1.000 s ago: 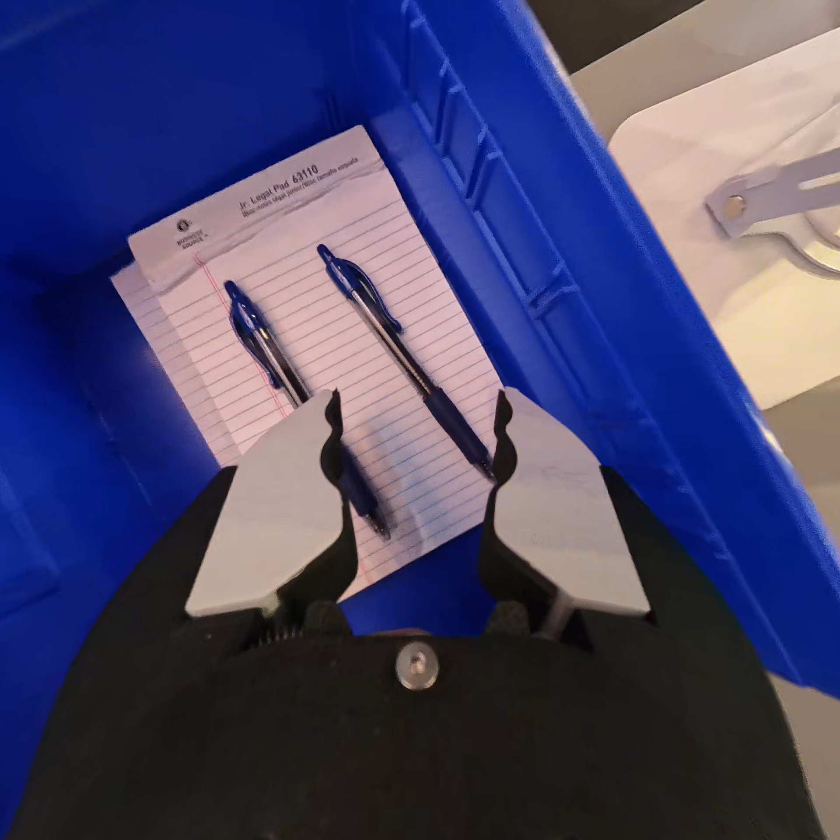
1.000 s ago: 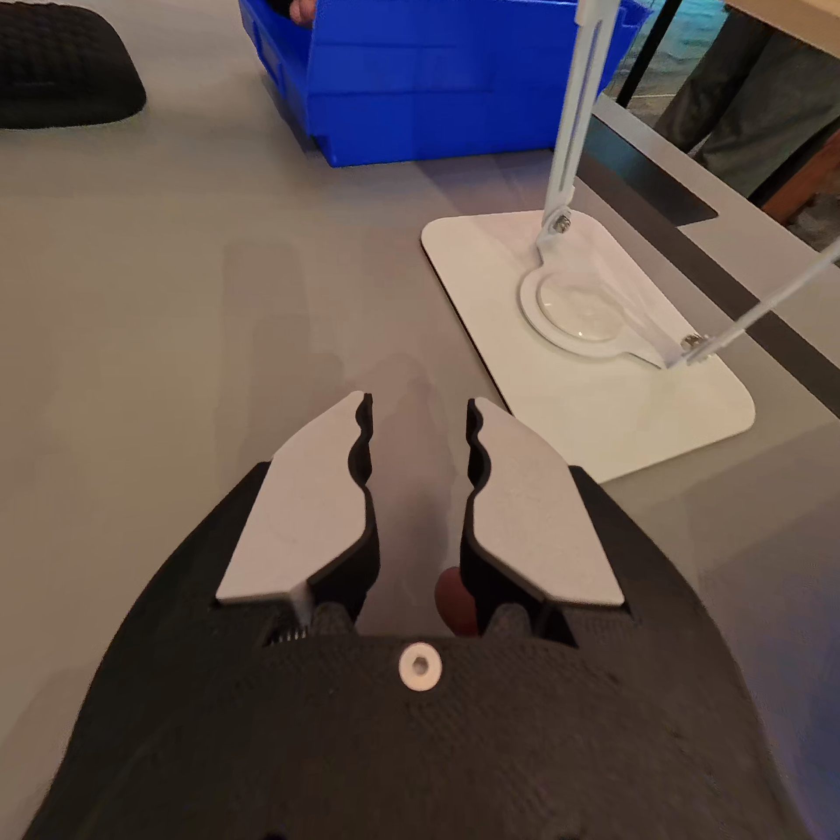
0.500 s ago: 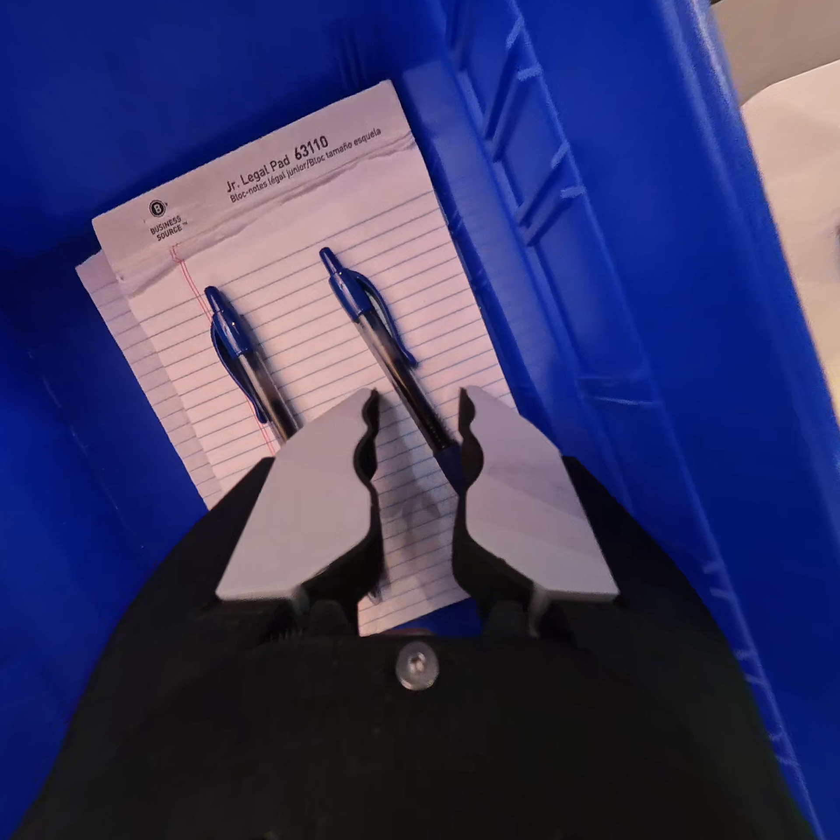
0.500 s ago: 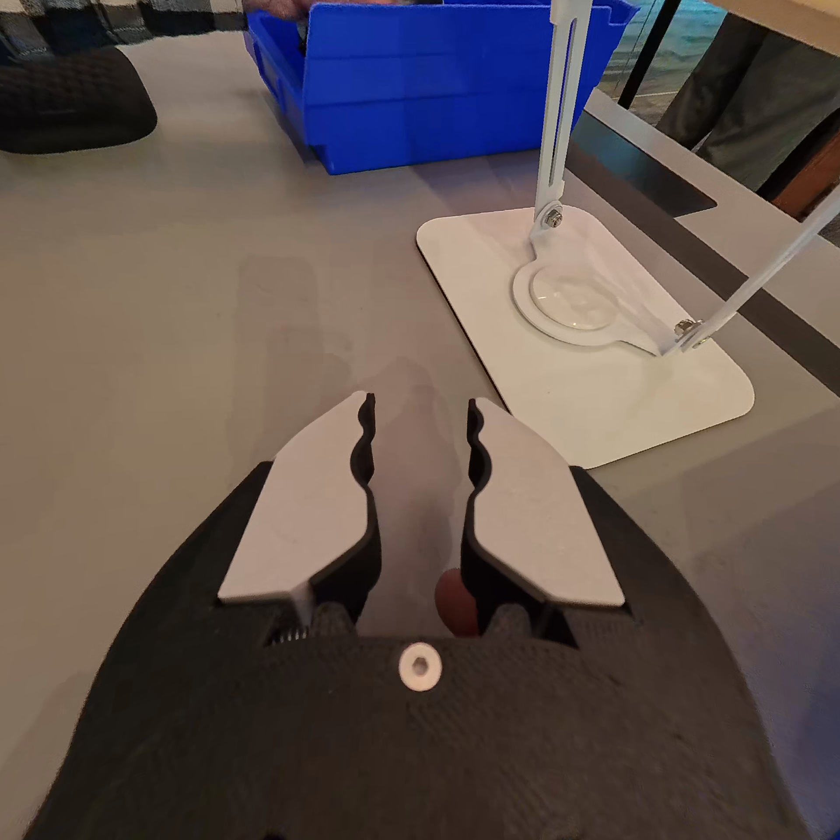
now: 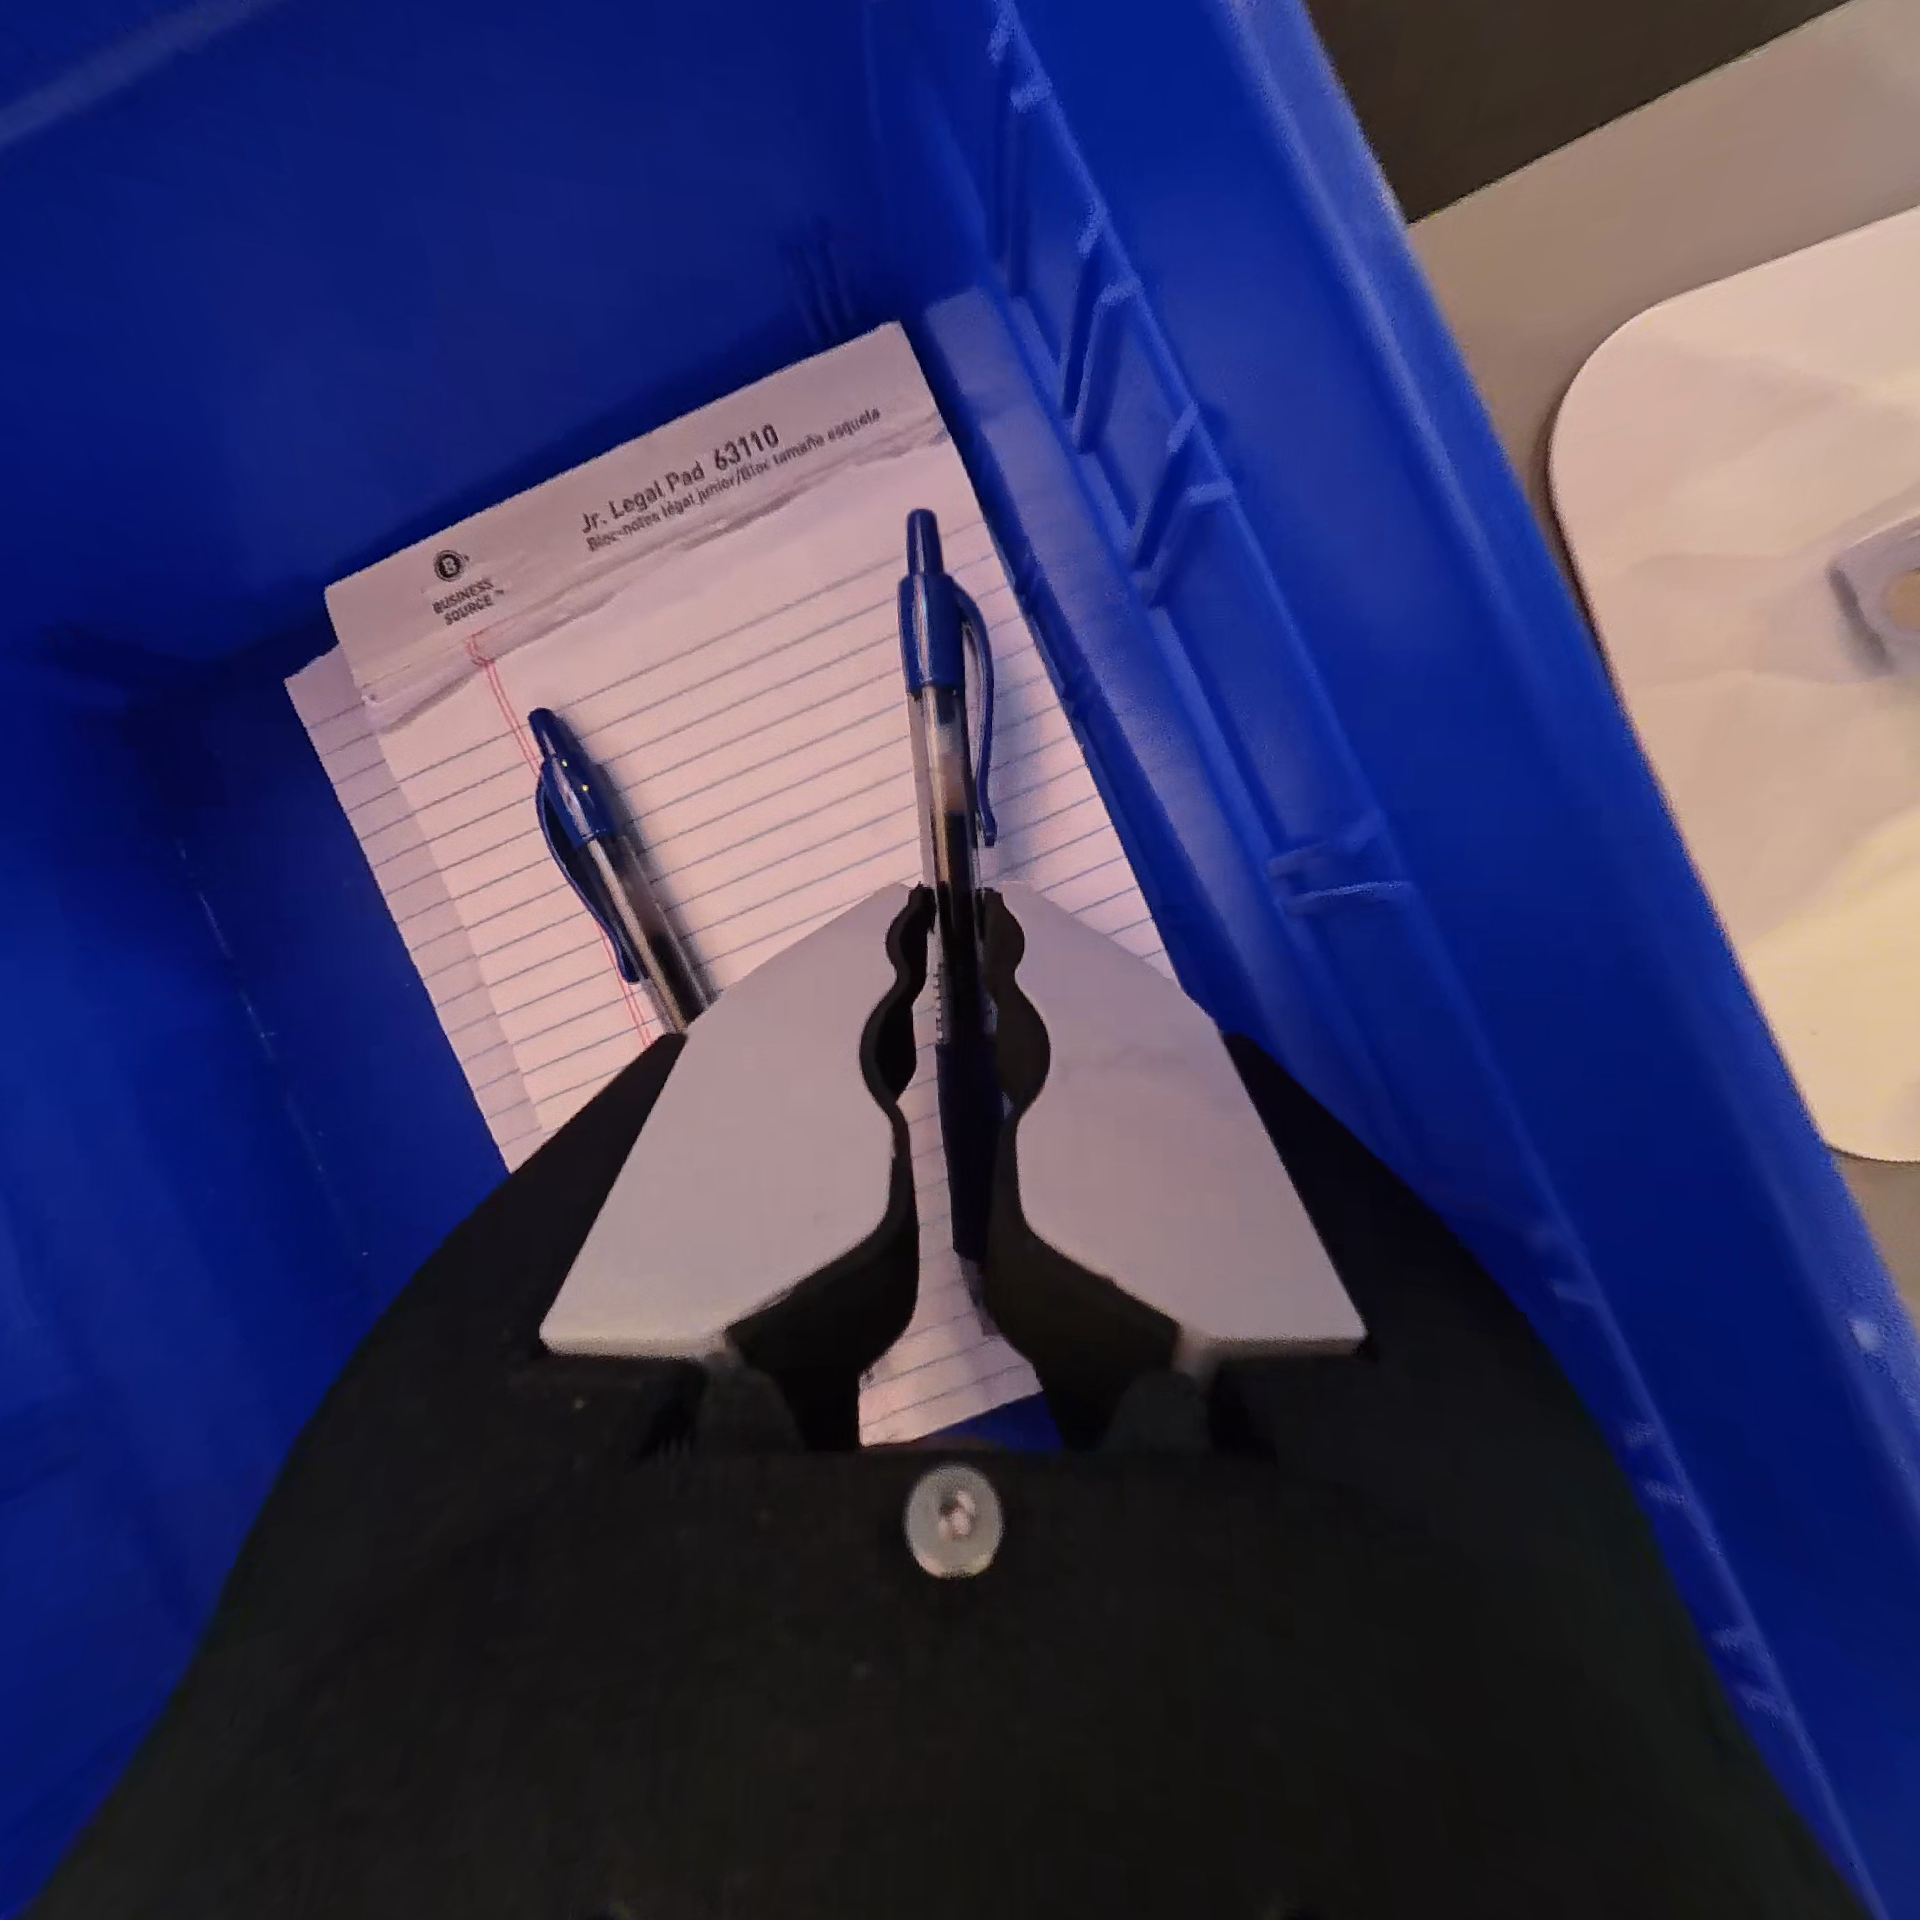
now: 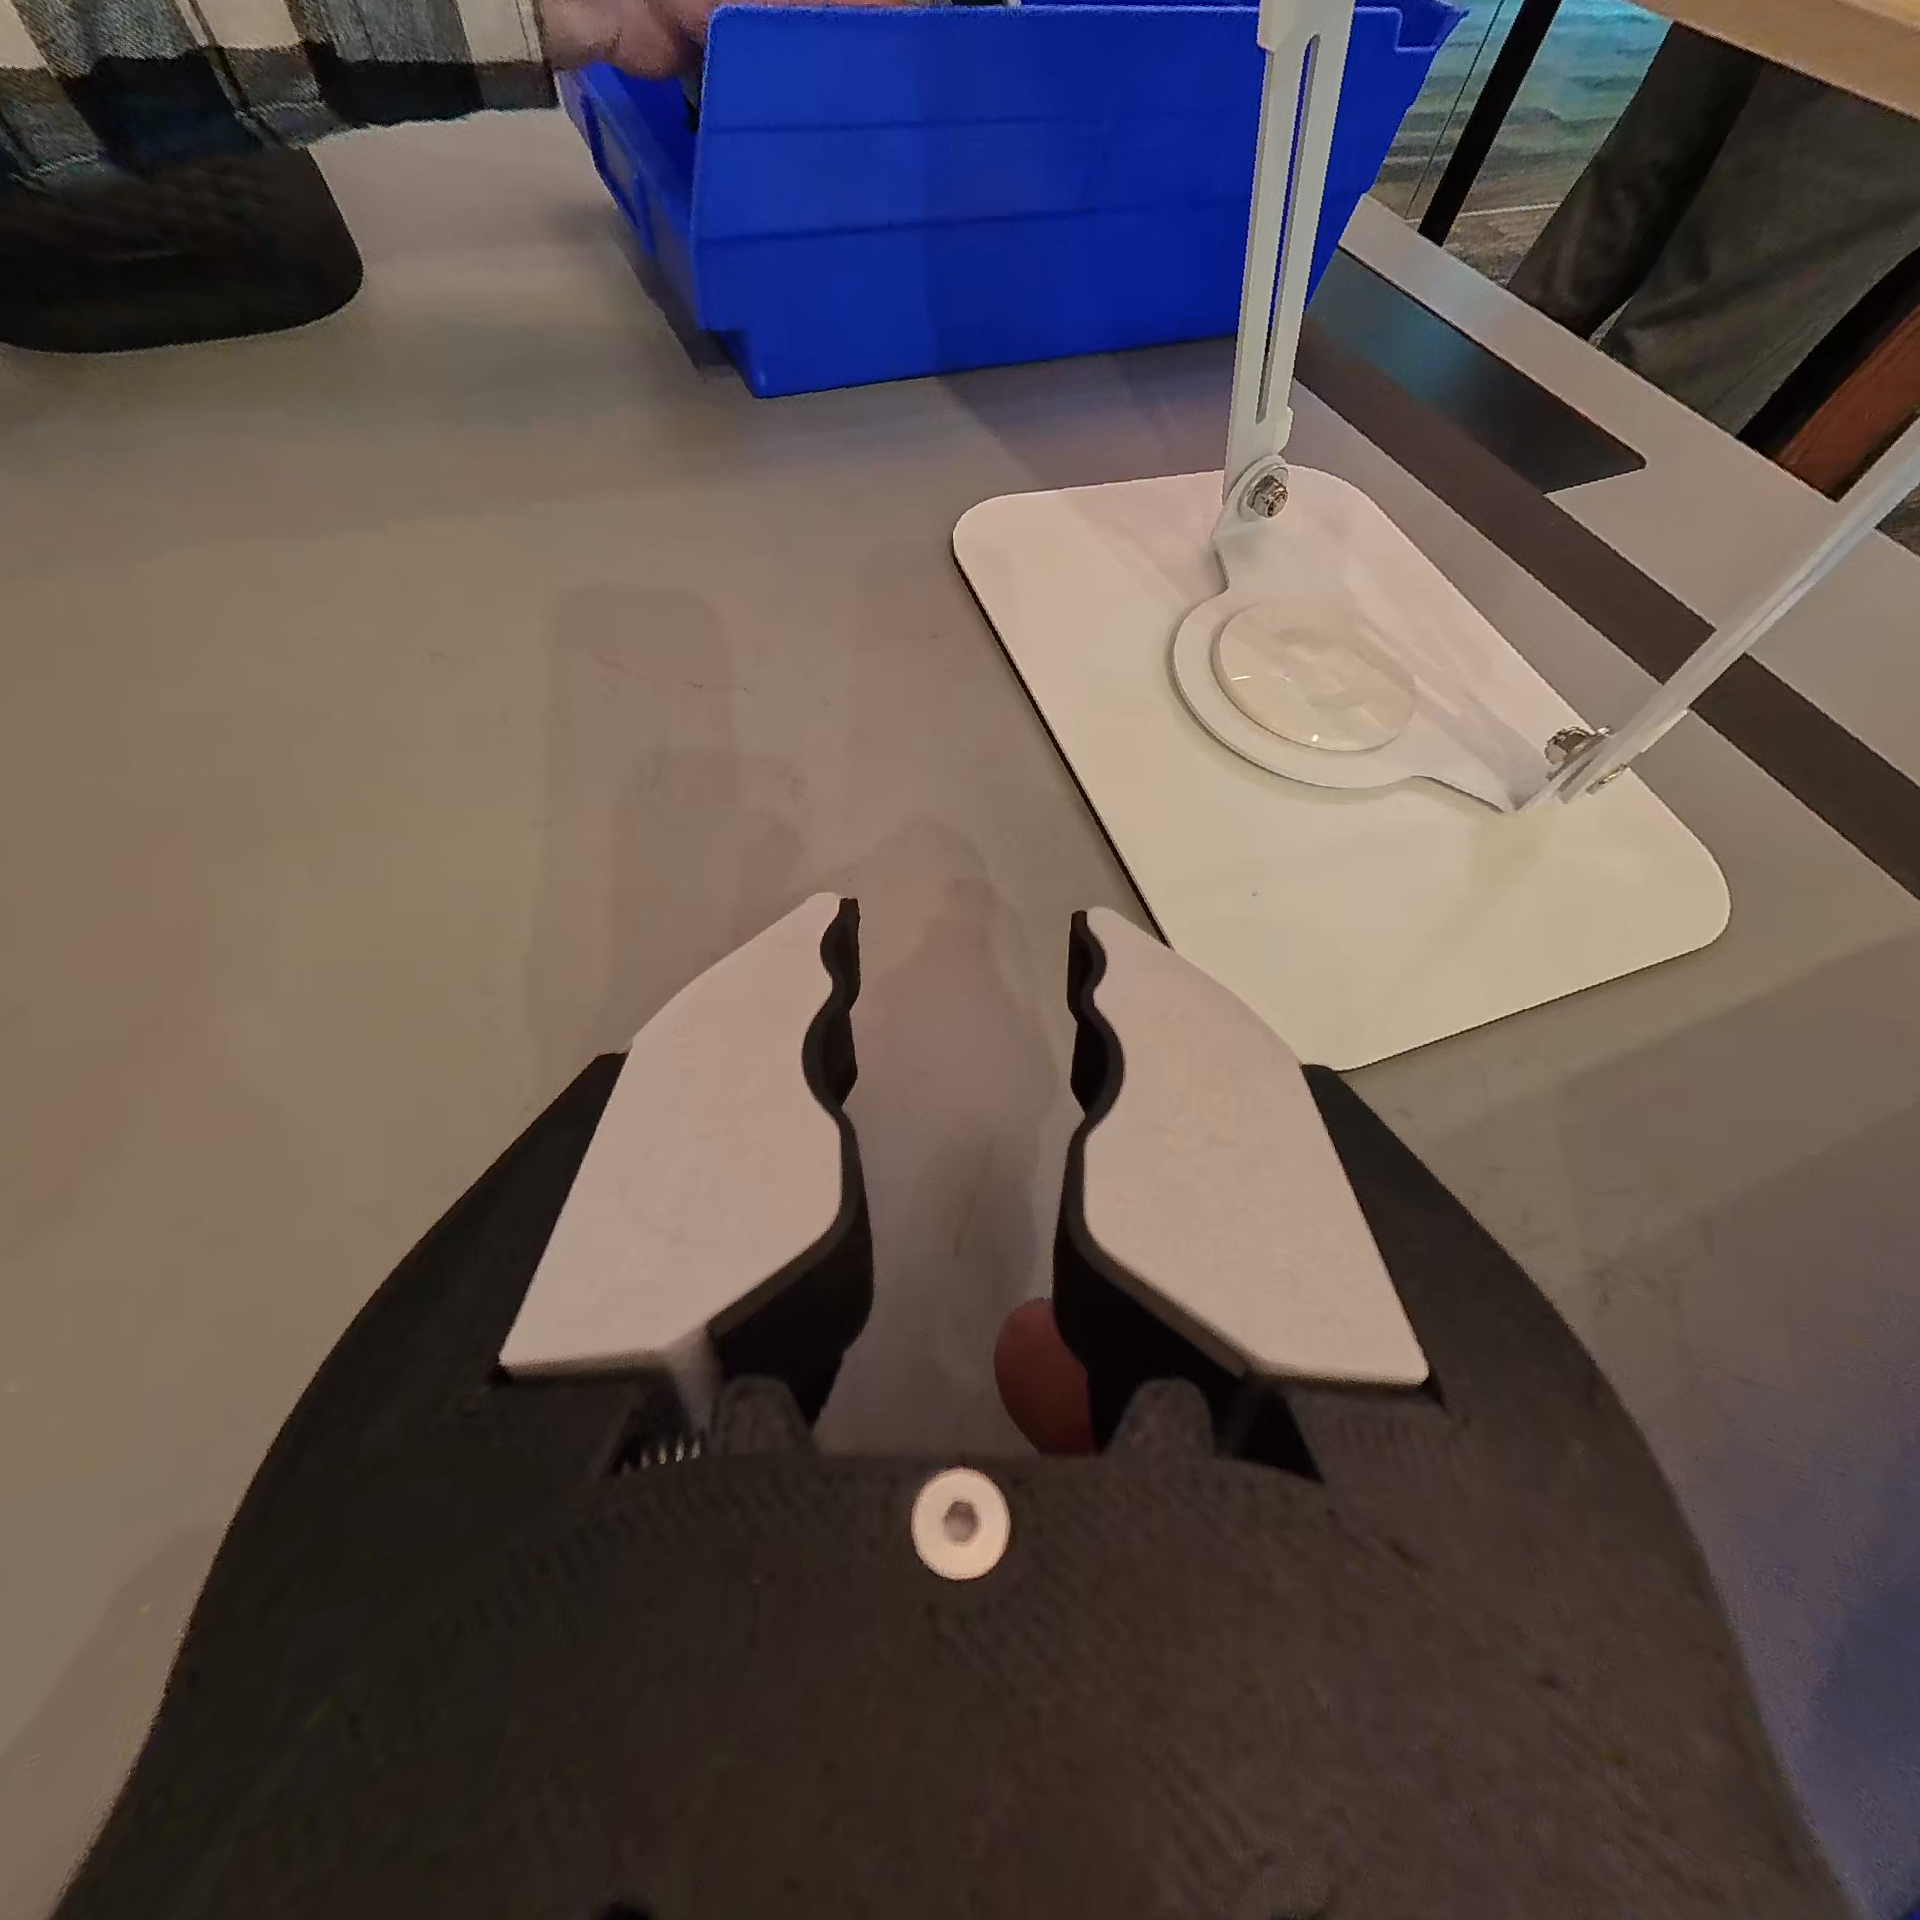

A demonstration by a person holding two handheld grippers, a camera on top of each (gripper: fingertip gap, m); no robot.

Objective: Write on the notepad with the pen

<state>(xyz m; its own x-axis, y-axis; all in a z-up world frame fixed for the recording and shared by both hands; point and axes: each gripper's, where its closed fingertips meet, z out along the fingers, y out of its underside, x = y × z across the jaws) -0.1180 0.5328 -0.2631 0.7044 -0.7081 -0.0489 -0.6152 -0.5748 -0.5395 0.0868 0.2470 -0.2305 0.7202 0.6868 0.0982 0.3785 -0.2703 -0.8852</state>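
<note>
Right, my left gripper (image 5: 954,914) is down inside the blue bin (image 5: 1195,582), and its jaws have come almost together on a blue pen (image 5: 940,727). The black pads press the barrel from both sides at the tips, and the pen runs straight out ahead along the fingers, its clip end pointing away from me toward the bin's far wall. I take the bin as my landmark. The white lined notepad (image 5: 727,707) lies flat on the bin's floor, tucked against its right-hand ribbed wall, with the printed header strip at the far end. A second blue pen (image 5: 582,821) rests on the notepad, toward the bin's left side, just beside the red margin line, its lower end hidden behind my left finger.

My right gripper (image 6: 964,920) hangs outside the bin, well short of it, over the grey table (image 6: 364,675). Its jaws stand partly open with only bare tabletop between the fingers. To the right of the bin's near corner sits a white stand base (image 6: 1351,914) with a slim white arm rising from it. A person's hand (image 6: 623,36) shows at the bin's far left rim.
</note>
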